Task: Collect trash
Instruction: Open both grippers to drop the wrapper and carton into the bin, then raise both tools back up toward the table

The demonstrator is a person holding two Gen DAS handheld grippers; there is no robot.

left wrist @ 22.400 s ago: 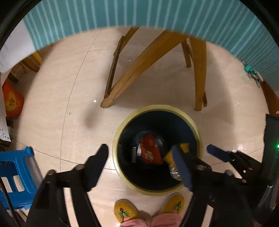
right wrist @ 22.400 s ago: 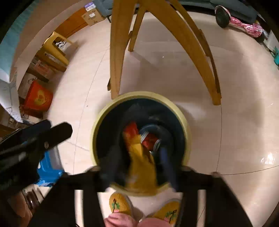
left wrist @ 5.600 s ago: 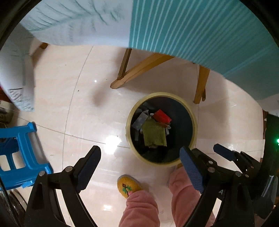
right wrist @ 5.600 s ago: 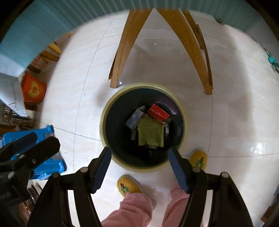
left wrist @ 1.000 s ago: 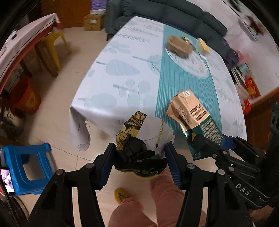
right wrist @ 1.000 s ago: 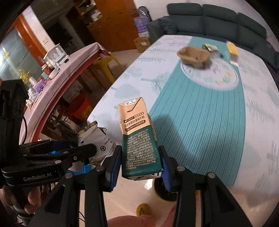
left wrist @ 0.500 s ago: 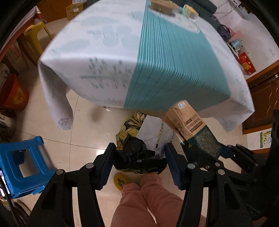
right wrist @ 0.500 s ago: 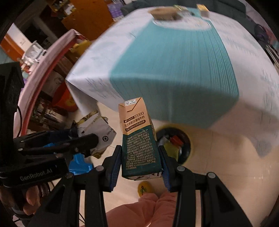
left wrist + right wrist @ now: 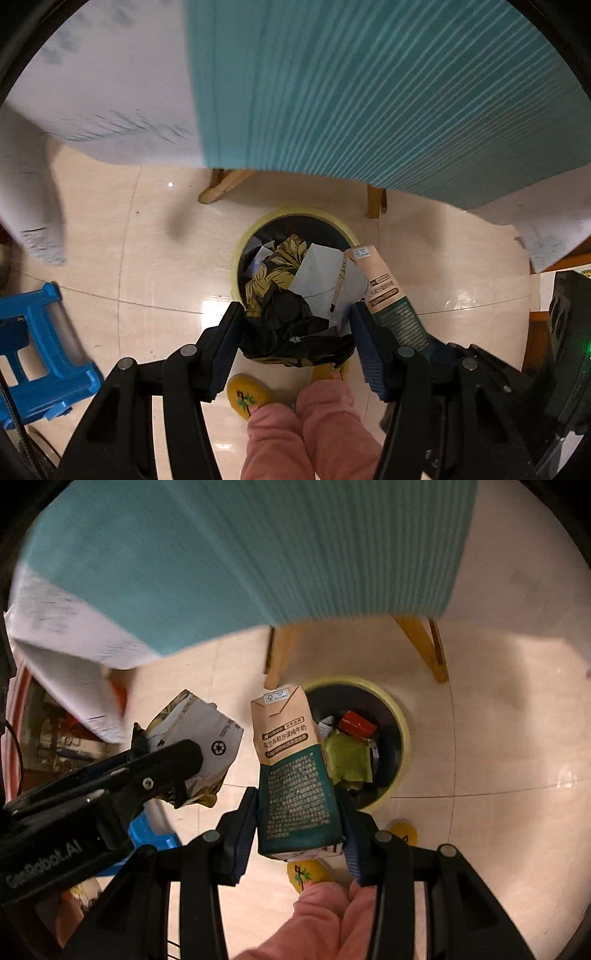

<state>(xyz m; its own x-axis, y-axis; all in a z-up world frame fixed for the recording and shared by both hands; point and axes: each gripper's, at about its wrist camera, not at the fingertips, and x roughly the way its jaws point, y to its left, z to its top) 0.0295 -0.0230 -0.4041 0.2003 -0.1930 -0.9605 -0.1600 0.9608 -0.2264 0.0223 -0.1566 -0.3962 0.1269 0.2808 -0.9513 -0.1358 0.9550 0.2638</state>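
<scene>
- Now the left gripper (image 9: 295, 332) pinches a crumpled paper bag (image 9: 295, 295), black and white with yellow leaves, between its fingers (image 9: 225, 343).
- Beside it, the right gripper (image 9: 299, 819) clamps a milk carton (image 9: 295, 775) upright between both pads.
- Both pieces of trash hang above the round trash bin (image 9: 402, 738), which stands on the tile floor (image 9: 498, 720) near the wooden table legs (image 9: 424, 642).
- Inside the bin lie a green wrapper (image 9: 351, 760) and a red box (image 9: 356, 723).
</scene>
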